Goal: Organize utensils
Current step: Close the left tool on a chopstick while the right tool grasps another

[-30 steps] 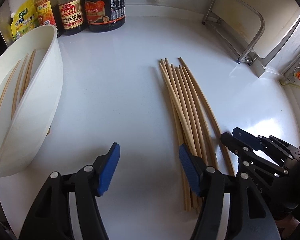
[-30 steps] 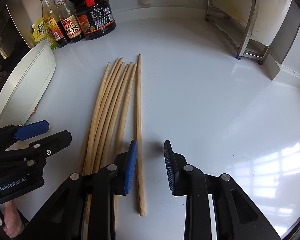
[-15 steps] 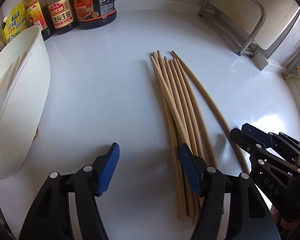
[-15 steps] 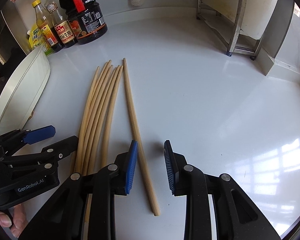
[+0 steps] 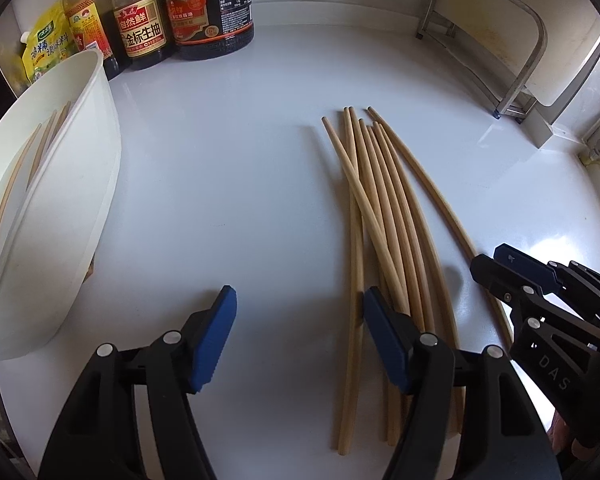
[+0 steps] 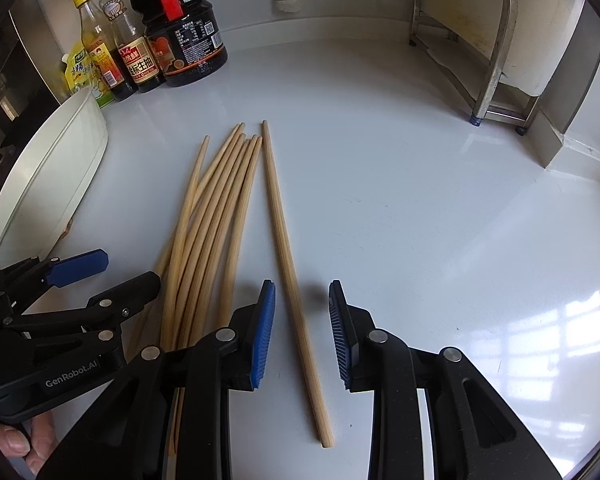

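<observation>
Chopsticks (image 6: 220, 216): long pale bamboo (one apart)

A glossy white worktop (image 6: 420, 200) carries a loose bundle of chopsticks (image 6: 216, 208). One chopstick (image 6: 284, 252) lies apart, just right of the bundle. A white bowl (image 6: 52, 184) sits left of it, bottles (image 6: 148, 40) beyond, a metal rack (image 6: 496, 60) far right.

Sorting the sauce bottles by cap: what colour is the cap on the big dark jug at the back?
Red. The big dark jug shows its red flip cap best in the right wrist view.
</observation>
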The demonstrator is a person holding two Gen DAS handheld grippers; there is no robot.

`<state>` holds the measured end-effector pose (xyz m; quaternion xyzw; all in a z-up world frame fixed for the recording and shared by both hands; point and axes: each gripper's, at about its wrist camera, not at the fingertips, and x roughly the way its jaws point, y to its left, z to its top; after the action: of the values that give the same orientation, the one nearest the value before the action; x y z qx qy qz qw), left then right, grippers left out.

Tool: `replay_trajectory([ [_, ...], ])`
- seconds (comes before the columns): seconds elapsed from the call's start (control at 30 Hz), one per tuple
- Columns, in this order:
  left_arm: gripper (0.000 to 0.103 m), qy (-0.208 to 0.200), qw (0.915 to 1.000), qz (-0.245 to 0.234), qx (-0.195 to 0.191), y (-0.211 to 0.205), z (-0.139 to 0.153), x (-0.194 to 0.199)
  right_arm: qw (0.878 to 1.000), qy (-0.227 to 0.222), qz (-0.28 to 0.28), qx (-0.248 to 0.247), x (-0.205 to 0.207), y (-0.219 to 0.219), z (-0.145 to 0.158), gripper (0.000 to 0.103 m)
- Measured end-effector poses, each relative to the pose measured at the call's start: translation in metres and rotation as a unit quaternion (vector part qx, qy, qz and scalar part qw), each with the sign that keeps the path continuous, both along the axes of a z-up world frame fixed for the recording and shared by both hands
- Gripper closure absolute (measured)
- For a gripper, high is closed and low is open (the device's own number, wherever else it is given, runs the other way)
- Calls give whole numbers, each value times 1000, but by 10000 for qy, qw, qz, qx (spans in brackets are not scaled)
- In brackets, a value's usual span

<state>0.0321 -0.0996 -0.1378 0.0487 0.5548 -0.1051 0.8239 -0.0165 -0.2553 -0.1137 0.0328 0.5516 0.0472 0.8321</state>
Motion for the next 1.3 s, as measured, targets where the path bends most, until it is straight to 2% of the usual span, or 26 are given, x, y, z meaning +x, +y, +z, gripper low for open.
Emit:
replay_trajectory([
  [0.07,39,-25,9999,4,151,-1,-1,1,10000,10,18,-19,0,0,-1,76],
  [0.4,37,-96,9998,-32,171,-10,-1,12,9996,-74,141,-236,7,7,-4,76],
  [0.47,42,-153,9997,-92,175,-13,-1,13,9992,-129,220,-303,9,11,-5,76],
  [0.53,63,-191,9995,-179,157,-17,1,13,9985,-175,347,-394,11,16,-6,76],
  [0.57,68,-186,9995,-215,147,-18,2,14,9980,-196,408,-442,12,19,-6,76],
  [0.6,78,-169,9995,-246,138,-21,3,16,9976,-217,456,-474,13,21,-6,78],
  [0.63,87,-149,9994,-271,124,-23,3,18,9974,-229,502,-459,14,23,-6,85],
  [0.7,95,-101,9995,-293,89,-24,3,20,9971,-232,540,-478,16,25,-6,96],
  [1.07,96,101,9995,-292,81,-20,3,27,9997,-214,55,-45,12,6,-4,97],
  [1.3,96,21,9998,-205,73,-12,14,37,9993,-291,-228,89,4,-10,8,97],
])
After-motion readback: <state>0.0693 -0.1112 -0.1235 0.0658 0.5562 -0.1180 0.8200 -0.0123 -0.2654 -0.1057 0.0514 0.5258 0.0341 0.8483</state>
